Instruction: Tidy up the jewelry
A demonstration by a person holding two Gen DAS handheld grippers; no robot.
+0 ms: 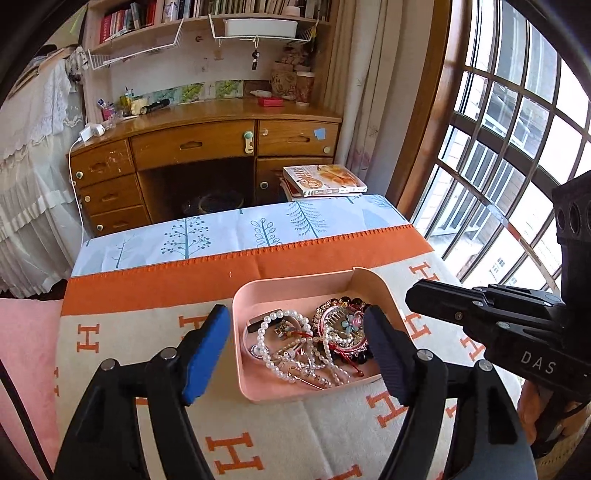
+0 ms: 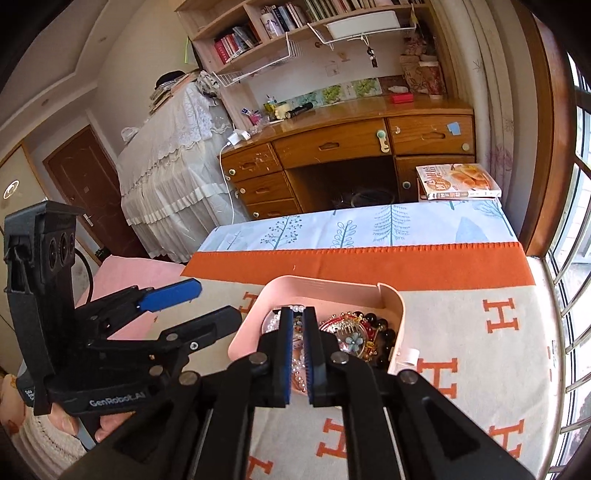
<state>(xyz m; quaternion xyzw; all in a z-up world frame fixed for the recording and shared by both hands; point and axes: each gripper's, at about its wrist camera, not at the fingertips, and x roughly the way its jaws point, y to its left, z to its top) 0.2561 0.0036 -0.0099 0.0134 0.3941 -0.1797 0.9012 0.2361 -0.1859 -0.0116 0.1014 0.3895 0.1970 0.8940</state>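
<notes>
The jewelry [image 1: 314, 339] lies tangled in the pink tray [image 1: 295, 286] on the tabletop, straight ahead of the wide-open left hand-held gripper [image 1: 295, 354]; the right hand-held gripper [image 2: 298, 350], nearly closed and empty, hovers nearer above it.

A tray [image 1: 295, 286] sits on a blanket [image 1: 147, 332] on the table, holding a tangle of jewelry: a pearl bracelet [image 1: 284, 325] toward its left, a beaded bracelet [image 2: 384, 328] along its right wall, a flower hair comb [image 1: 338, 321] between them; beyond the blanket lies a tablecloth [image 1: 229, 230]. The left gripper [image 1: 297, 350] straddles the tray's left part, 1 finger outside its left wall and 1 over the jewelry; the right gripper [image 2: 298, 354] hangs over the tray's near left part. Behind the table stands a desk [image 1: 207, 144], a stack of books [image 1: 323, 181] to its right, shelves [image 1: 207, 22] above it.
</notes>
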